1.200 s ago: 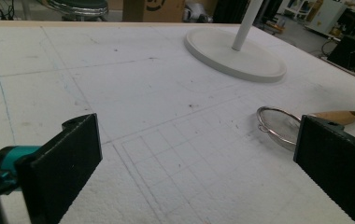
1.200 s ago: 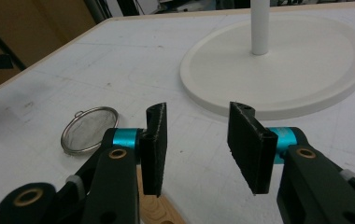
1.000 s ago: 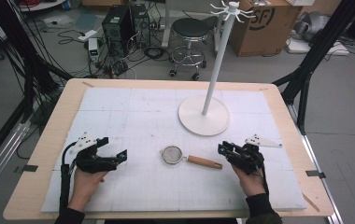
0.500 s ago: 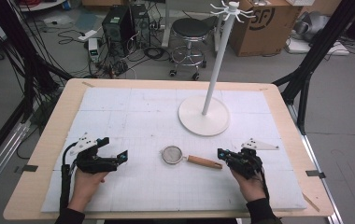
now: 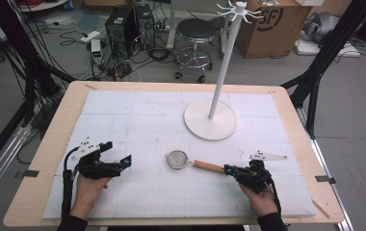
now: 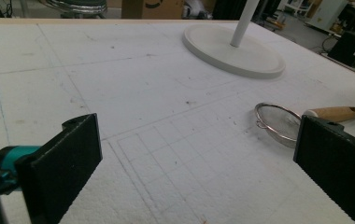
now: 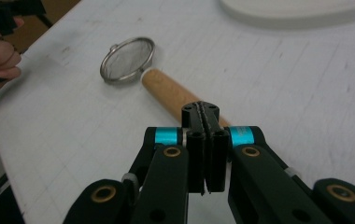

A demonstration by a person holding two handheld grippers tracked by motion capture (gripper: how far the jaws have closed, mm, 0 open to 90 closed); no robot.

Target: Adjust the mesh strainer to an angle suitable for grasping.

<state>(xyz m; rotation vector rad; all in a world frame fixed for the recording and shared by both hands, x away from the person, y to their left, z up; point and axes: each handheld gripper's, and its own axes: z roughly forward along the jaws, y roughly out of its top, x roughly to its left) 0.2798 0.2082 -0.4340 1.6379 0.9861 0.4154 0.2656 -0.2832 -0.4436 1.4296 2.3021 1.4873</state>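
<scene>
A small metal mesh strainer (image 5: 177, 159) with a wooden handle (image 5: 207, 166) lies flat on the white mat in the front middle. My right gripper (image 5: 228, 169) points left at the handle's free end. In the right gripper view its jaws (image 7: 206, 116) are pressed flat together, with the handle (image 7: 171, 95) running out from behind their tips to the mesh ring (image 7: 128, 58). I cannot tell whether the tips pinch anything at the handle's end. My left gripper (image 5: 118, 153) rests at the front left, open wide and holding nothing. In the left gripper view (image 6: 189, 163) the strainer (image 6: 278, 122) lies ahead to the right.
A white stand with a round base (image 5: 210, 119) and a tall pole topped with hooks stands at the back middle of the mat. The wooden table edge (image 5: 46, 159) frames the mat. A stool, boxes and cables are on the floor beyond.
My right gripper has slid a little left to the end of the handle and its jaws have come together. The left gripper and the strainer have stayed put.
</scene>
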